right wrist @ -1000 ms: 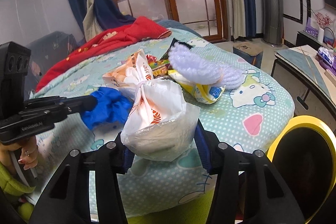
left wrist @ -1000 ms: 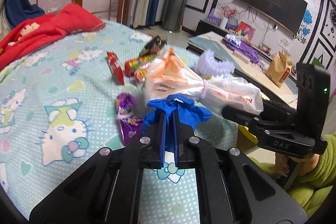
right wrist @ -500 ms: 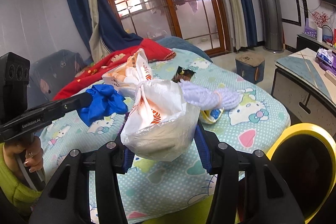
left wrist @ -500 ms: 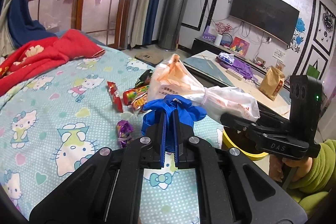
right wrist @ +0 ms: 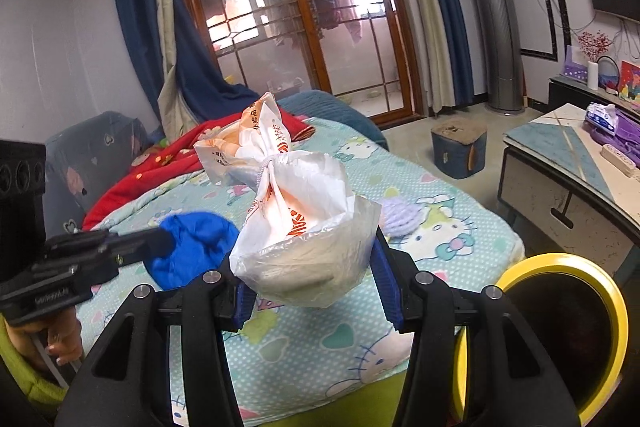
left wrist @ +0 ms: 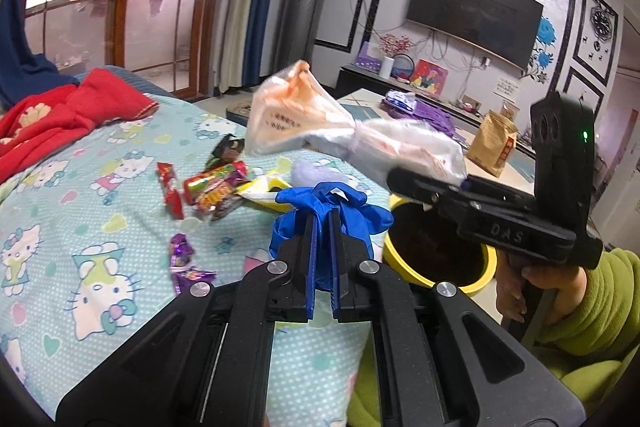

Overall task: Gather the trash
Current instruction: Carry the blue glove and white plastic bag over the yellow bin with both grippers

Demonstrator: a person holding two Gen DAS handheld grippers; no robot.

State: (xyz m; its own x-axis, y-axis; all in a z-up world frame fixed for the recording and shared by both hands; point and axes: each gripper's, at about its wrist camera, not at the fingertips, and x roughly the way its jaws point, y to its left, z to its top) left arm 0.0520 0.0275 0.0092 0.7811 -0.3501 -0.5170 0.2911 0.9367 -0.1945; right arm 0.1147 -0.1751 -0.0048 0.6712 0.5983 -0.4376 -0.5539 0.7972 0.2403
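My left gripper (left wrist: 324, 223) is shut on a crumpled blue glove (left wrist: 332, 205) and holds it above the bed edge, just left of the yellow bin (left wrist: 436, 255). My right gripper (right wrist: 308, 267) is shut on a knotted white and orange plastic bag (right wrist: 296, 211), raised in the air; the bag (left wrist: 344, 135) and gripper also show in the left wrist view, over the bin. The bin (right wrist: 560, 331) sits low at the right in the right wrist view. The blue glove (right wrist: 192, 251) shows at the left there.
Snack wrappers (left wrist: 212, 187), a red packet (left wrist: 170, 191), a purple wrapper (left wrist: 184, 263) and a lilac mesh ball (right wrist: 400, 217) lie on the Hello Kitty bedspread (left wrist: 80, 227). A red blanket (left wrist: 48, 115) lies at the far side. A low table (right wrist: 568, 163) stands to the right.
Both grippers have lifted their loads and moved right, from over the bed toward the yellow bin. The bin has come into the left wrist view.
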